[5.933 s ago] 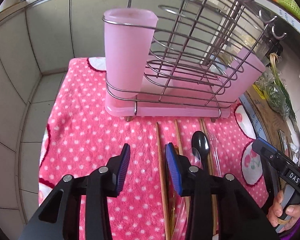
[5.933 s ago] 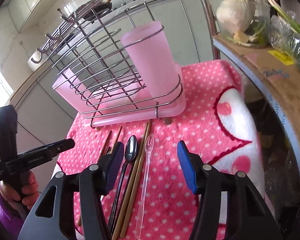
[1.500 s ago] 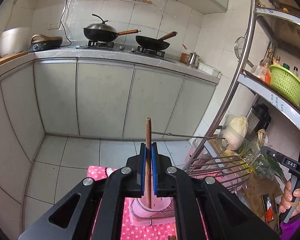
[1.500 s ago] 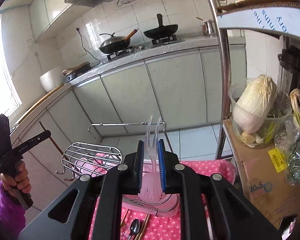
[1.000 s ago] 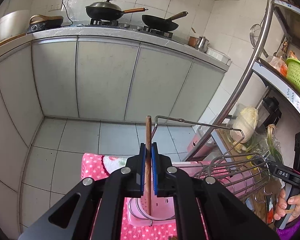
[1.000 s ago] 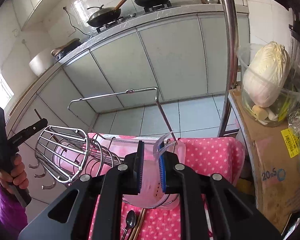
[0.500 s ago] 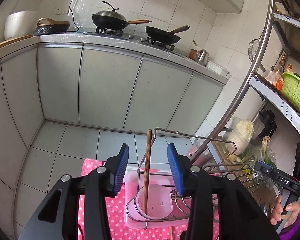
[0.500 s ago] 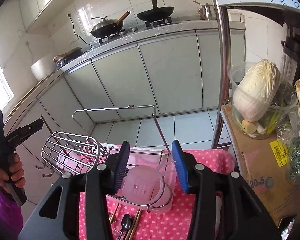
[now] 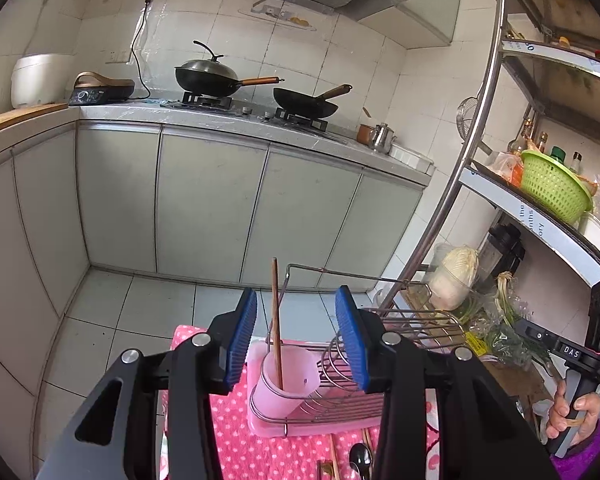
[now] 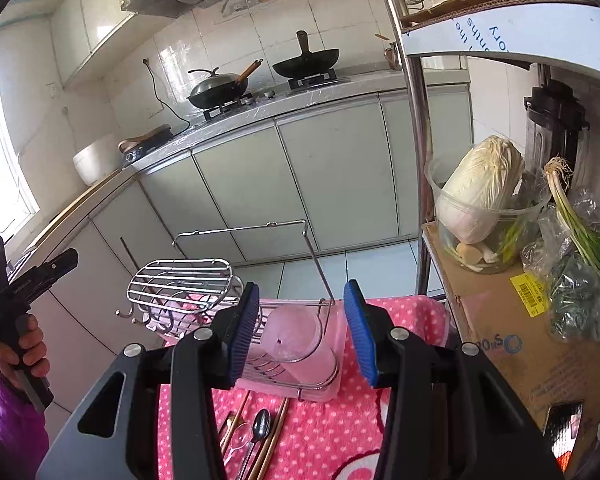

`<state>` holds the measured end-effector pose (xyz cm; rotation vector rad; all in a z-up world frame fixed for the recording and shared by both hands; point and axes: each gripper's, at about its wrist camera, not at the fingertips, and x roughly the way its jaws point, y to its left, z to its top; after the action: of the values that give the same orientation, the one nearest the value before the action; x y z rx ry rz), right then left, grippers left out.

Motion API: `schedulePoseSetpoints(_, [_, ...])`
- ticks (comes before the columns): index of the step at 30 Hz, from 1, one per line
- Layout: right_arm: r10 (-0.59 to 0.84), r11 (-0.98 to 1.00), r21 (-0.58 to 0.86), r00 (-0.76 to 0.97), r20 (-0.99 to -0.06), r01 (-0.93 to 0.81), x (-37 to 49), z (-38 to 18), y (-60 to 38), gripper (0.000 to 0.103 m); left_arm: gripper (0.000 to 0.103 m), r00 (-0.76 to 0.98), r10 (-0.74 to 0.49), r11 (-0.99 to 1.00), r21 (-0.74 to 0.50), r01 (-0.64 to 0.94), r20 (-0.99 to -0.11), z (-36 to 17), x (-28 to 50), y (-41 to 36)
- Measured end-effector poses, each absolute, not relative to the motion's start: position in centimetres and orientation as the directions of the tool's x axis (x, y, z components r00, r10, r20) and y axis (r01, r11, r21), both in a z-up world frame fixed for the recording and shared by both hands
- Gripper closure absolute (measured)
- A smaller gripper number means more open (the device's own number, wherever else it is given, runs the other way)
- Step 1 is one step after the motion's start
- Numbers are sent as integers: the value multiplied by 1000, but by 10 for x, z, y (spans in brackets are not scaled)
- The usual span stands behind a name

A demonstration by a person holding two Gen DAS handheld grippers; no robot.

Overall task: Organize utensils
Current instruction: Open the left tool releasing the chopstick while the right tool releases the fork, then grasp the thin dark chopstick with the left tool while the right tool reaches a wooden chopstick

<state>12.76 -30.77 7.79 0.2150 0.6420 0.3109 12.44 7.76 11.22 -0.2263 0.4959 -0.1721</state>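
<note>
My left gripper [image 9: 298,336] is open and empty, above and behind a pink cup [image 9: 284,376] at the left end of the wire utensil rack [image 9: 384,344]. A wooden chopstick [image 9: 276,312] stands free in that cup, leaning on its rim. My right gripper [image 10: 302,332] is also open and empty, over the other pink cup [image 10: 296,340] at the rack's right end. The clear fork cannot be made out in this cup. On the pink dotted cloth [image 10: 340,432] in front of the rack lie a dark spoon [image 10: 262,426], chopsticks [image 10: 278,436] and a clear spoon [image 10: 236,438].
A steel shelf post [image 10: 416,160] rises to the right of the rack. Beside it a cardboard box [image 10: 500,340] carries a tub with a cabbage [image 10: 480,188] and bagged greens. Grey kitchen cabinets [image 9: 212,200] and tiled floor lie beyond the cloth.
Both grippers opened and let go, the left of the chopstick and the right of the clear fork, each into its pink cup. Both have since pulled back and risen.
</note>
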Motion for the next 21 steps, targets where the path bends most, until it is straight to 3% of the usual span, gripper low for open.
schedulePoseSetpoints(11, [413,902,355,724,-553,-244,76,36,-306,58,63,822,-295,950,-243,197,-487,83,82,49])
schedulePoseSetpoints(21, [481,871,433,581,-657,-232,76,-39,-284,58,64,678,-322,947,-241,214,-661,-9,84,17])
